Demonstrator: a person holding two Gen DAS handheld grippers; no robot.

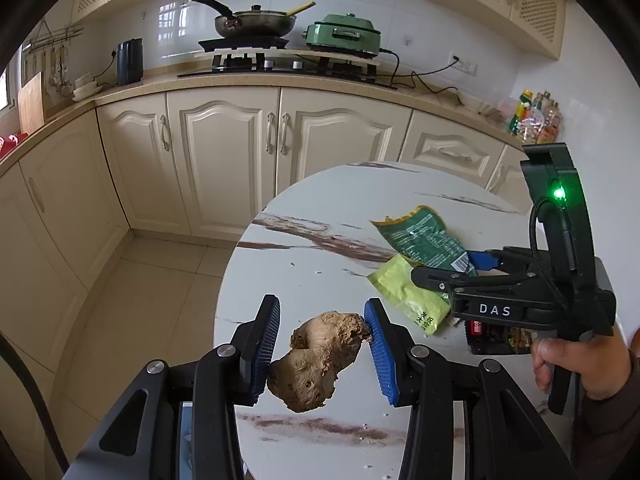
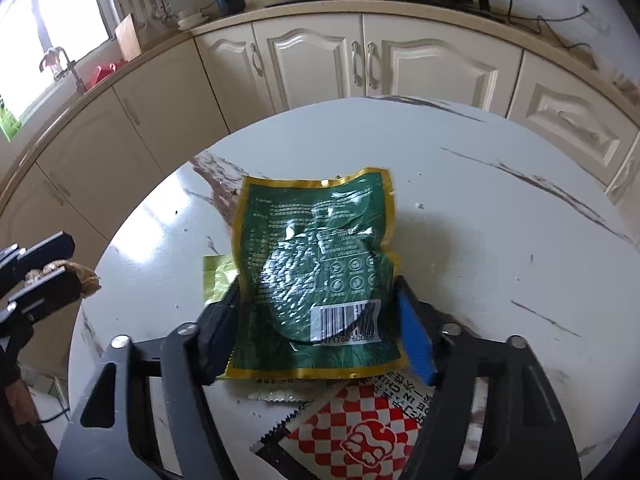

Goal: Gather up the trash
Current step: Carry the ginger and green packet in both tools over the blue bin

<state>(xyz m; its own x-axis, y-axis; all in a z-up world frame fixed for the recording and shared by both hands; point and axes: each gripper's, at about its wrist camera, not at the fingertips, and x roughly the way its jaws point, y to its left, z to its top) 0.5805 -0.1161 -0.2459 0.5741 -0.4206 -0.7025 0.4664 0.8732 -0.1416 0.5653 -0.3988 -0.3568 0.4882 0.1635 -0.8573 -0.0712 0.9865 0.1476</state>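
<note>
My left gripper (image 1: 323, 304) is shut on a brown knobbly lump like a ginger root (image 1: 320, 356), held just above the left edge of the round marble table (image 1: 304, 264). In the right wrist view that left gripper (image 2: 60, 260) shows at the far left with the lump (image 2: 86, 276). My right gripper (image 2: 318, 288) points down at a green packet with a gold border (image 2: 320, 264), its pads pressing the packet's two side edges so the foil bulges. A yellow-green wrapper (image 2: 218, 276) lies under the packet, and a red-and-white checked wrapper (image 2: 360, 424) lies nearer to me.
Cream kitchen cabinets (image 1: 224, 152) curve round behind the table, with a tiled floor (image 1: 160, 280) between. On the counter stand a frying pan (image 1: 256, 20), a green electric cooker (image 1: 344, 34) and bottles (image 1: 536, 116). A person's hand (image 1: 584, 360) grips the right gripper's handle.
</note>
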